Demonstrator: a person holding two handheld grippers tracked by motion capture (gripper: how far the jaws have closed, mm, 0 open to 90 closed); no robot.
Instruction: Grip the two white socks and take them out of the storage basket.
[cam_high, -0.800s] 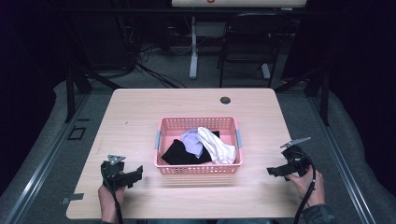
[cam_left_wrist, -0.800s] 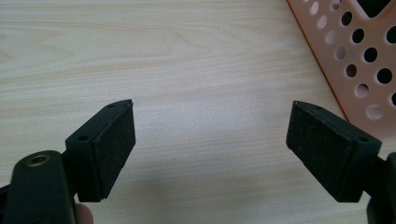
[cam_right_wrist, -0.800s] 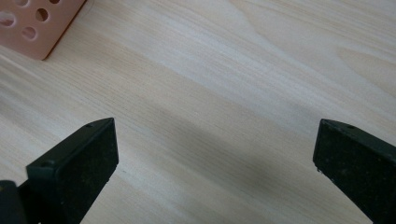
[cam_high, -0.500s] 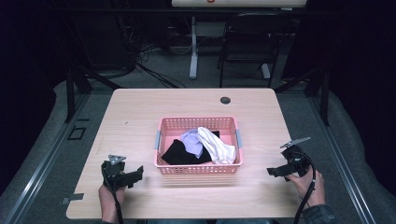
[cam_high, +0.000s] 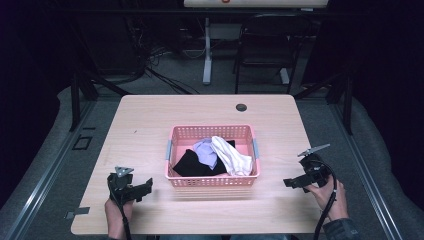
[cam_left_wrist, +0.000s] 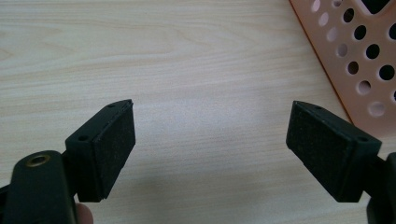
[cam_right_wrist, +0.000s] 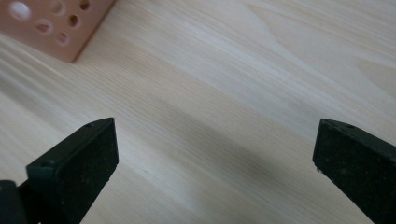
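A pink perforated basket (cam_high: 180, 134) stands in the middle of the wooden table (cam_high: 150, 120). Inside it lie a black cloth (cam_high: 189, 164), a pale lilac cloth (cam_high: 204, 151) and a white cloth (cam_high: 231, 159). My left gripper (cam_high: 146, 187) rests low near the table's front left, open, with bare wood between its pads (cam_left_wrist: 114, 144). The basket's corner (cam_left_wrist: 359, 56) lies just to the right of them. My right gripper (cam_high: 291, 183) hovers at the front right, open wide over bare wood, and the basket's corner (cam_right_wrist: 56, 28) is far off at the upper left.
A small dark round grommet (cam_high: 241, 107) sits near the table's far edge. Beyond the table stand a chair (cam_high: 265, 50) and a desk leg (cam_high: 206, 50) on a dim floor with cables. A rail runs along each side of the table.
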